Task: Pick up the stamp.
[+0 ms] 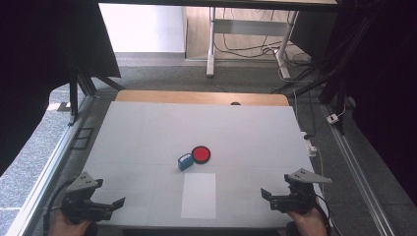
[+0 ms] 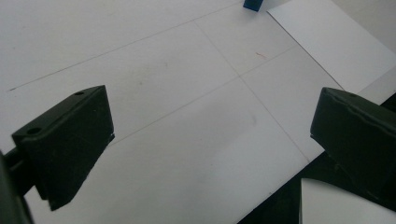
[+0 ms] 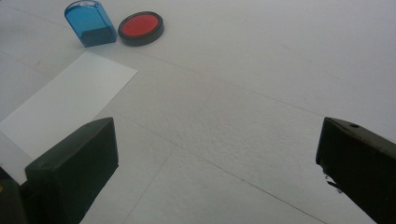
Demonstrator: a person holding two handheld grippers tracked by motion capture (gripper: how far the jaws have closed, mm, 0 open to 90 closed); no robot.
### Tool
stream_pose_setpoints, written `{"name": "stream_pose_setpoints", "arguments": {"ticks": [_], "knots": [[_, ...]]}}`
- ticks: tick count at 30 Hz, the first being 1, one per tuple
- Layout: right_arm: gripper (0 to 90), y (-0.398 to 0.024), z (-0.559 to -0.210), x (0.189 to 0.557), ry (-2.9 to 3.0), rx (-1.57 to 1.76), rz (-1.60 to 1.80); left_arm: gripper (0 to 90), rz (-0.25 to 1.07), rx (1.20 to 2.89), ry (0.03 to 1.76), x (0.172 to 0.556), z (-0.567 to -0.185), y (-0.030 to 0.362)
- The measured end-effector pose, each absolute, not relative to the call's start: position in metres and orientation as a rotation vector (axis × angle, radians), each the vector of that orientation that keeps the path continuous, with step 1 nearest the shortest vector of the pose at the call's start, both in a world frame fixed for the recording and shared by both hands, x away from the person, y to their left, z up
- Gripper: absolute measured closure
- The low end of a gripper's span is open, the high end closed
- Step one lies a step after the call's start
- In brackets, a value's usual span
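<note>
A white tabletop (image 1: 147, 132) carries three things near its middle. A blue stamp (image 1: 185, 161) lies just beside a round red ink pad (image 1: 201, 154) with a black rim; in the right gripper view the two look close enough to touch, though I cannot tell if they do. A white sheet of paper (image 1: 198, 195) lies flat between them and the near edge, just short of the stamp.

The left gripper (image 1: 114, 204) rests at the near left corner, held by a hand (image 1: 66, 226), its jaws spread wide with bare tabletop between them. The right gripper (image 1: 269, 195) sits at the near right corner in the other hand (image 1: 309, 223), jaws likewise wide and holding nothing. Both are well apart from the stamp, with open surface in between.

Beyond the far edge stand a table leg (image 1: 211, 42) and loose cables (image 1: 255, 49) on the floor.
</note>
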State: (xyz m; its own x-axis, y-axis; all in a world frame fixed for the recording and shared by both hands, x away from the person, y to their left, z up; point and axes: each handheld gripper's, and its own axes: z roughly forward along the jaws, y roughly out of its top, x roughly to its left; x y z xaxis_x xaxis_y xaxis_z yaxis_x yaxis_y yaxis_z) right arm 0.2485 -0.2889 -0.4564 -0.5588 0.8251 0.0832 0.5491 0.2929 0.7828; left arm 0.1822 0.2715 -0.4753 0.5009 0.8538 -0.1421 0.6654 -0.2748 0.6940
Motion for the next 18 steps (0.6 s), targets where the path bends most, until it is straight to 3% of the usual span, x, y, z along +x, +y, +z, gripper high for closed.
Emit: {"name": "stream_pose_setpoints", "arguments": {"ticks": [18], "knots": [[0.0, -0.2878, -0.4568, 0.2486, 2.271, 1.220, 1.153, 0.0, 0.333, 2.035, 1.270, 0.1859, -0.4761, 0.2693]]}}
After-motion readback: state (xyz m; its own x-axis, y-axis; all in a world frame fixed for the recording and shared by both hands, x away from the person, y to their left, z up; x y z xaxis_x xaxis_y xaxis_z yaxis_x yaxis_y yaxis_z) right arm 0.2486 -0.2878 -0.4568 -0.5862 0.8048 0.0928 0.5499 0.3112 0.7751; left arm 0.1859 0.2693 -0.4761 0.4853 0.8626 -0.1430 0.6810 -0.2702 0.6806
